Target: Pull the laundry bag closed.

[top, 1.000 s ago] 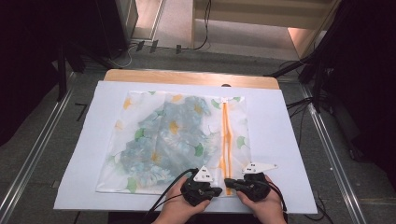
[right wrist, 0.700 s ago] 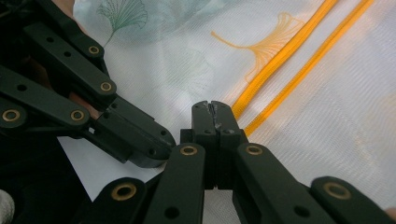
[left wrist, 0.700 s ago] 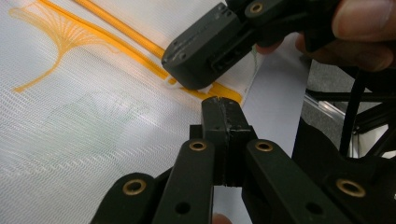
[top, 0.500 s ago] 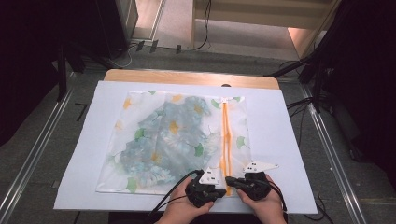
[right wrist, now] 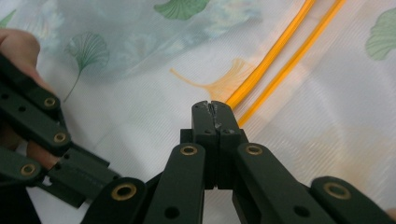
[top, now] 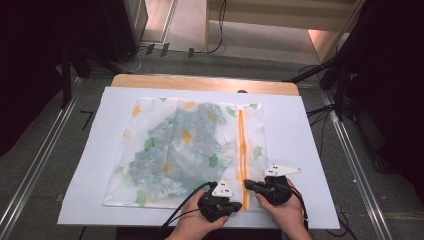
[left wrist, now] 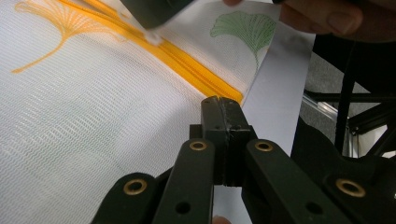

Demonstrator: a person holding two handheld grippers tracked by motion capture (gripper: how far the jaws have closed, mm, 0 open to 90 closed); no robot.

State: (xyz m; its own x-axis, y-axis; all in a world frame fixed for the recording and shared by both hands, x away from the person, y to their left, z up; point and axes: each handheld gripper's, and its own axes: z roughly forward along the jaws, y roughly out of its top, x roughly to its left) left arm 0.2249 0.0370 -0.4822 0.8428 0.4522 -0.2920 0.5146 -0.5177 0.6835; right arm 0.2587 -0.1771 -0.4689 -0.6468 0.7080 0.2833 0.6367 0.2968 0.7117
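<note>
A white mesh bag (top: 150, 150) printed with ginkgo leaves lies flat on the table, with a blue flowered cloth (top: 185, 145) inside. Its orange zipper (top: 242, 145) runs from far to near on the right side. My left gripper (top: 239, 204) is shut on the bag's near edge, its closed jaws (left wrist: 222, 100) just at the zipper's near end (left wrist: 205, 77). My right gripper (top: 247, 185) is shut on the small white zipper pull (left wrist: 152, 37). Ahead of the right gripper (right wrist: 212, 105) the two zipper tapes (right wrist: 275, 60) lie apart.
A white sheet (top: 310, 150) covers the wooden table (top: 200, 82), whose near edge is right under the hands. Cables trail from both grippers off the near edge. Metal rails (top: 40, 165) and dark stands flank the table.
My left gripper has shifted a little to the right, toward the zipper's near end. The right gripper has edged slightly farther up the zipper. The bag lies as before.
</note>
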